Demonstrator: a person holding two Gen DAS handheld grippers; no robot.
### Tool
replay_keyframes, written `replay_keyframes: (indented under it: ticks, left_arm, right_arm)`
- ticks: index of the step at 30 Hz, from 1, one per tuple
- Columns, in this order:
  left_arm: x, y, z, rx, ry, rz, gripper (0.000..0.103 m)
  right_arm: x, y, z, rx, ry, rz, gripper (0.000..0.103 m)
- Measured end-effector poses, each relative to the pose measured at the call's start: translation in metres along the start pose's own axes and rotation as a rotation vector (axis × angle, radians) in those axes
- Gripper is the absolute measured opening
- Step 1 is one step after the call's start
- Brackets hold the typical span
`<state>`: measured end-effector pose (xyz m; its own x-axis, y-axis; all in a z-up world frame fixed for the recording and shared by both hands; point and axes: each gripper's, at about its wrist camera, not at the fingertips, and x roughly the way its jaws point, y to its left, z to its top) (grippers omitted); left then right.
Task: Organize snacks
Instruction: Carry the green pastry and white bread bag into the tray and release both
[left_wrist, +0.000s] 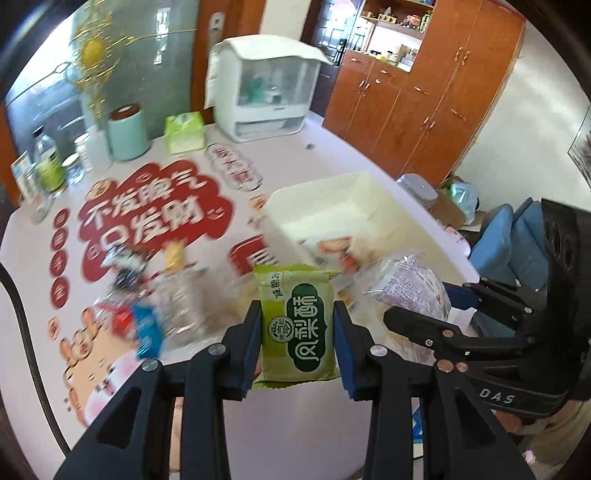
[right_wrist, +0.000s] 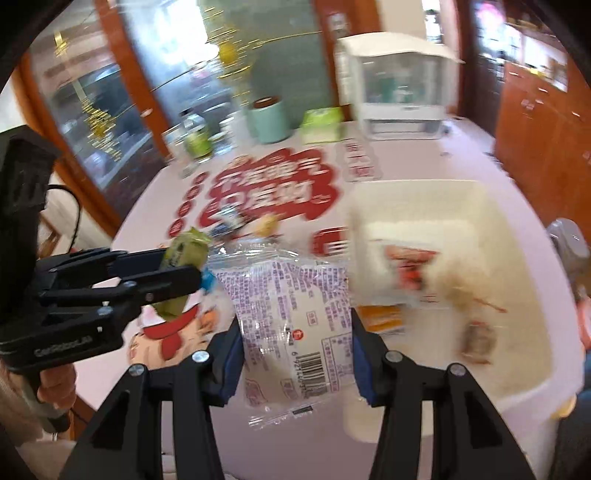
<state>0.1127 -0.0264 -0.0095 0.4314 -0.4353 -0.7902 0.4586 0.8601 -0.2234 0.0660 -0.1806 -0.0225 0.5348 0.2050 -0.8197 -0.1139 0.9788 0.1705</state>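
Left gripper (left_wrist: 297, 332) was clamped on a green pineapple-cake packet (left_wrist: 297, 334), held upright between its blue pads at 6 o'clock in the left wrist view. Right gripper (right_wrist: 297, 354) gripped a clear packet with purple print (right_wrist: 291, 325), barcode toward the camera, also at 6 o'clock in its own view. Beyond, at 10 o'clock in the left wrist view, loose snacks (left_wrist: 147, 295) lay blurred on the white table (left_wrist: 325, 162). A white bin (left_wrist: 328, 210) stood at 1 o'clock, holding an orange-printed packet (right_wrist: 410, 266). Farthest, at 12 o'clock, stood a white cabinet-style container (left_wrist: 266, 85); a mint canister (left_wrist: 127, 131) stood at 10 o'clock.
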Motion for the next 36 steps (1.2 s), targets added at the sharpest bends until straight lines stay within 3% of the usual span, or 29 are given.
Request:
replay_keyframes:
  ticks: [3, 10, 20, 31, 32, 34, 35, 36]
  left_arm:
    - [0.015, -0.025, 0.02, 0.004, 0.0, -0.009, 0.035]
    - [0.049, -0.071, 0.059, 0.009, -0.003, 0.008, 0.035]
    - [0.101, -0.101, 0.086, -0.043, 0.029, 0.062, 0.035]
    - [0.149, -0.113, 0.083, -0.059, 0.088, 0.15, 0.035]
    - [0.15, -0.113, 0.082, -0.064, 0.09, 0.16, 0.037]
    - [0.151, -0.111, 0.078, -0.076, 0.092, 0.176, 0.054]
    - [0.15, -0.11, 0.077, -0.082, 0.089, 0.186, 0.073]
    - [0.148, -0.109, 0.075, -0.093, 0.078, 0.201, 0.084]
  right_arm:
    - [-0.008, -0.034, 0.006, 0.034, -0.018, -0.08, 0.05]
    - [-0.014, -0.099, 0.019, 0.088, -0.038, -0.151, 0.051]
    - [-0.011, -0.15, 0.033, 0.085, -0.025, -0.156, 0.051]
    - [0.006, -0.168, 0.033, 0.062, 0.03, -0.14, 0.052]
    - [0.008, -0.168, 0.032, 0.056, 0.04, -0.139, 0.052]
    - [0.01, -0.167, 0.031, 0.045, 0.055, -0.133, 0.054]
    - [0.014, -0.166, 0.03, 0.035, 0.075, -0.129, 0.055]
    - [0.015, -0.166, 0.029, 0.03, 0.083, -0.129, 0.057]
